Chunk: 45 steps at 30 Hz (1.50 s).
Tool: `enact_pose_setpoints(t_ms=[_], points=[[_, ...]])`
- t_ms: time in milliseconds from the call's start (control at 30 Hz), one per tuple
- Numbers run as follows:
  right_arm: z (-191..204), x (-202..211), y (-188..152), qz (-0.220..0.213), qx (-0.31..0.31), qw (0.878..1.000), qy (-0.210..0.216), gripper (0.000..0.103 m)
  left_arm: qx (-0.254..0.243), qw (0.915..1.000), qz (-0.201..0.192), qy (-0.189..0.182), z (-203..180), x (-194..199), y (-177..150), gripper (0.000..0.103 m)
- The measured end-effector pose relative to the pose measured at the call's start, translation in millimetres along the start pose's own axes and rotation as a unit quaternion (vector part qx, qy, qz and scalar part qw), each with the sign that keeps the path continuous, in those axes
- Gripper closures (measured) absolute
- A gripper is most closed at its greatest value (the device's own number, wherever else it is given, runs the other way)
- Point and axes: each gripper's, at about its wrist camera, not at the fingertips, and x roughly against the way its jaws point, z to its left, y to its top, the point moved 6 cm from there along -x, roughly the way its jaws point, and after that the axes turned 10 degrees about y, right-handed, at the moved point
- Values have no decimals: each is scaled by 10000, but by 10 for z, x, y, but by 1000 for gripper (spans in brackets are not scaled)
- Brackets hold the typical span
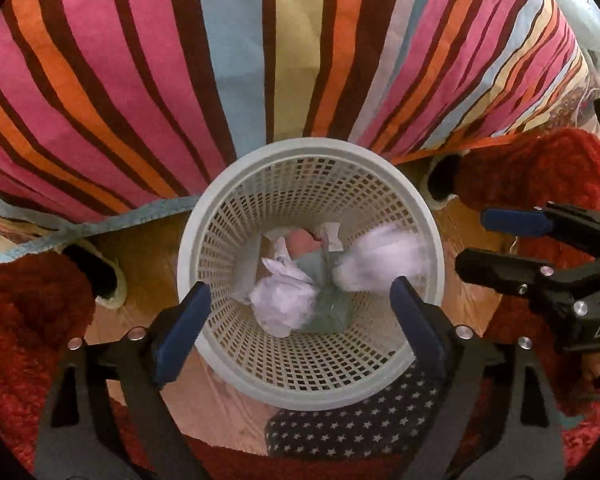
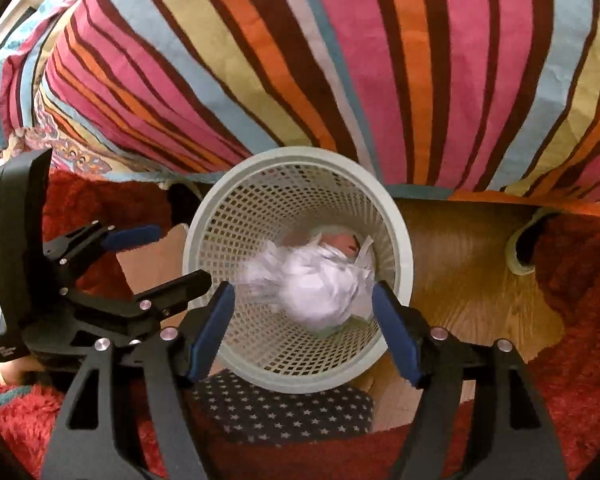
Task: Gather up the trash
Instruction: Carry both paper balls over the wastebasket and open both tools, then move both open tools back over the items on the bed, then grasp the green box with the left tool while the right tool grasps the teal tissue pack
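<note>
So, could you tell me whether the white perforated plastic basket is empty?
No, the white perforated plastic basket holds crumpled white paper balls and other scraps at its bottom.

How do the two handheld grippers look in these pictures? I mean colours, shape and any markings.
Both grippers look alike. The left gripper and the right gripper have black, angular plastic frames with triangular cut-outs, silver round bolt heads at the joints, and two fingers tipped with flat dark blue pads. The body of the right gripper carries pale lettering, too cut off to read. No cables or sleeves show.
</note>
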Motion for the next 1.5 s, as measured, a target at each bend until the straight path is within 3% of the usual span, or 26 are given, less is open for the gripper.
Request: enact_pose_setpoints(t_ms=[200, 300, 433, 600, 700, 833, 933, 1067, 1167, 1300, 1500], points=[[-62, 72, 3, -137, -132, 9998, -100, 35, 57, 9997, -250, -51, 12, 115, 33, 12], [-16, 195, 47, -318, 3, 9992, -237, 35, 116, 9981, -600, 48, 59, 312, 99, 12], [165, 683, 258, -975, 431, 9941, -205, 35, 459, 9921, -1170, -65, 280, 875, 387, 12], [256, 1390, 766, -1978, 845, 9756, -433, 35, 655, 9721, -2226, 328, 722, 1699, 1170, 12], [226, 1757, 1229, -2575, 1015, 9585, -691, 35, 841, 9473, -2992, 773, 1005, 2118, 1886, 12], [92, 2044, 1948, -3192, 919, 9381, -980, 35, 1309, 9234, -3451, 1058, 1252, 2278, 2812, 12], [-29, 2087, 2519, -3420, 799, 9303, -1058, 35, 1589, 9153, -3571, 969, 1325, 2191, 3519, 12], [-244, 2081, 3191, -3527, 689, 9254, -1201, 35, 1834, 9181, -3412, 842, 1405, 1919, 4239, 12], [-358, 1983, 3584, -3404, 612, 9312, -1149, 35, 1861, 9227, -3242, 938, 1490, 1730, 4576, 12], [-445, 1824, 3931, -3173, 530, 9404, -1098, 35, 1925, 9249, -3093, 1087, 1637, 1588, 4819, 12], [-597, 1625, 4384, -2885, 318, 9467, -1398, 35, 1904, 9324, -2916, 968, 1813, 1452, 5004, 12]])
